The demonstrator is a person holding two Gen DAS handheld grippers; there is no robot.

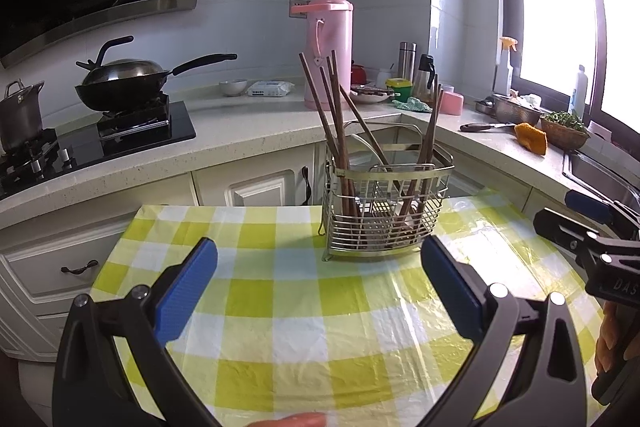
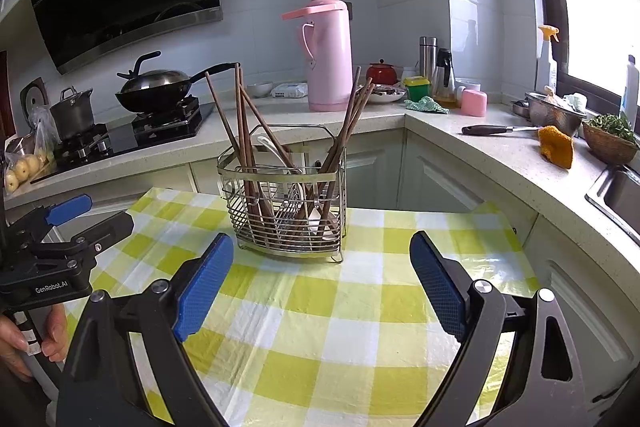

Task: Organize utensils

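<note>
A metal wire utensil holder [image 1: 384,211] stands on the yellow-green checked tablecloth [image 1: 304,311]. It holds several brown wooden chopsticks [image 1: 332,123] and white spoons. It also shows in the right wrist view [image 2: 286,207], with chopsticks [image 2: 240,123] leaning left and right and a white spoon [image 2: 320,219] inside. My left gripper [image 1: 318,267] is open and empty, just in front of the holder. My right gripper [image 2: 322,263] is open and empty, also just short of the holder. Each gripper shows at the edge of the other's view.
A kitchen counter [image 1: 248,131] runs behind the table with a pink thermos [image 1: 328,47], a wok [image 1: 124,83] on the gas stove, a pot [image 1: 20,115], bowls and bottles. A sink [image 2: 620,199] lies at the right. White cabinets [image 1: 256,187] stand below.
</note>
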